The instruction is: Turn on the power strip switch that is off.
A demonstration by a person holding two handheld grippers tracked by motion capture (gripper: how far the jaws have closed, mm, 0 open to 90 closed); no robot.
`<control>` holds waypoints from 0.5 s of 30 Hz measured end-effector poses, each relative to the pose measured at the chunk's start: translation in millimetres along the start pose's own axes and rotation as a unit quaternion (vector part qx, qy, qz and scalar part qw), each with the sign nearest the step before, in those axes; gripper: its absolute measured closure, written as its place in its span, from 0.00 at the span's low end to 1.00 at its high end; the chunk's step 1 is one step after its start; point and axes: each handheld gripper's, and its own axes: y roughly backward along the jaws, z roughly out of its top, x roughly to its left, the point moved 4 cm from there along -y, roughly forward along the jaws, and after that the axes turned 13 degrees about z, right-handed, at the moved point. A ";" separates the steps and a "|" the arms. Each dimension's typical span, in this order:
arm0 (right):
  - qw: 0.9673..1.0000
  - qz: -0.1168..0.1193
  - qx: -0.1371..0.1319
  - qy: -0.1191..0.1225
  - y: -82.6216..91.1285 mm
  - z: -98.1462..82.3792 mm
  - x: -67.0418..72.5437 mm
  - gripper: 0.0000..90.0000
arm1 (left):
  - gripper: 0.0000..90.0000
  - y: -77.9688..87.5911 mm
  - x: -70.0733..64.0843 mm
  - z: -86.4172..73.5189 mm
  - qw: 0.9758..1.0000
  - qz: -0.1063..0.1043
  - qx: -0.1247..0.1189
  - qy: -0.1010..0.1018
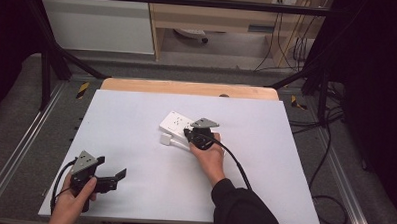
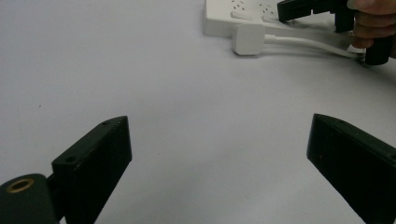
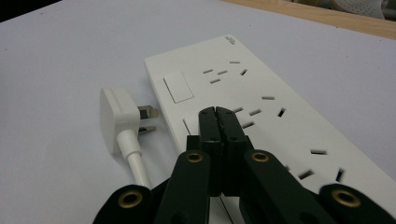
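A white power strip (image 3: 261,107) with several sockets lies on the white board (image 1: 136,120). Its white plug (image 3: 119,114) lies unplugged just left of it, prongs toward the strip's side, cable (image 3: 135,163) trailing back. My right gripper (image 3: 217,113) is shut with nothing between the jaws, its tips low over the strip's top by a rocker switch (image 3: 179,87). From above, the right gripper (image 1: 189,133) sits at the power strip (image 1: 177,123), beside the plug (image 1: 165,139). My left gripper (image 1: 109,168) rests open at the near left, and the left gripper (image 2: 219,140) faces the strip (image 2: 224,21).
A wooden table edge (image 1: 187,87) shows beyond the board. Black frame legs (image 1: 48,66) and cables (image 1: 330,146) stand around the table. The right gripper's own black cable (image 1: 239,168) trails across the board toward the person's sleeve (image 1: 243,208).
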 end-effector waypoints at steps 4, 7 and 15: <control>1.000 -0.001 -0.001 0.000 -0.8 0.3 1.0 1.00 | 0.07 0.0 0.0 -0.1 1.000 0.000 0.000 0.000; 1.000 -0.001 0.000 0.000 -1.5 0.6 2.5 1.00 | 0.07 0.0 0.0 -0.1 1.000 0.001 0.000 -0.001; 1.000 -0.003 0.001 0.000 -1.9 0.9 3.8 1.00 | 0.07 0.1 0.0 -0.1 1.000 0.003 0.000 -0.005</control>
